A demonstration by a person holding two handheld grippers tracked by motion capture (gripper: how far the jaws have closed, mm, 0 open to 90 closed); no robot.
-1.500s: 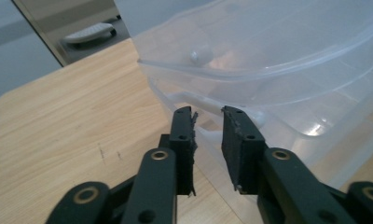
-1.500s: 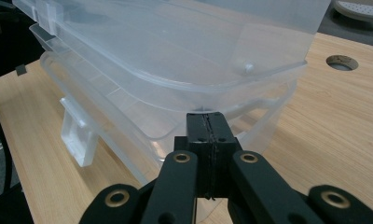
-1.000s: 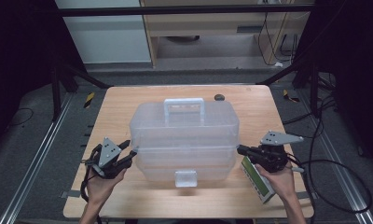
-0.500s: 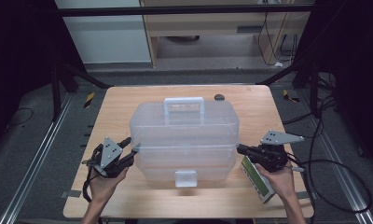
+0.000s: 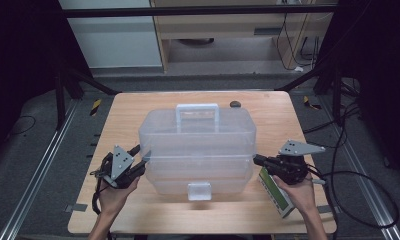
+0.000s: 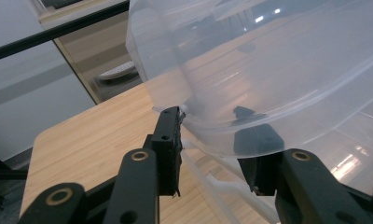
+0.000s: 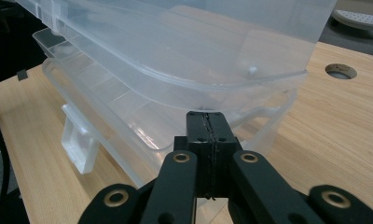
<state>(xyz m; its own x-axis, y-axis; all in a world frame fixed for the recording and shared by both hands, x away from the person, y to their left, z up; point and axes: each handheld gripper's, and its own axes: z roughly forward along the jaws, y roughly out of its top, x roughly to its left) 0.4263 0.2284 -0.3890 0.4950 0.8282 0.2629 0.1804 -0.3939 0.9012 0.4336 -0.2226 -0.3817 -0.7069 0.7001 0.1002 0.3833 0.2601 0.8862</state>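
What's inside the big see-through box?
Nothing shows inside the clear plastic box: through its walls you see just bare trays and the wooden table. Glare and stacked layers blur its middle, so small things could hide there.

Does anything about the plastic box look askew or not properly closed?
Yes. The clear box has its lid lifted and tilted above the trays, not seated on them, and the front latch hangs unfastened. No damage or spill is visible.

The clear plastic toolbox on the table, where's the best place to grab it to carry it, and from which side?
Probably the handle on top of the clear plastic toolbox. It stands up from the lid as a raised loop, so jaws coming straight down could close across its bar. The smooth, curved side walls offer little to pinch.
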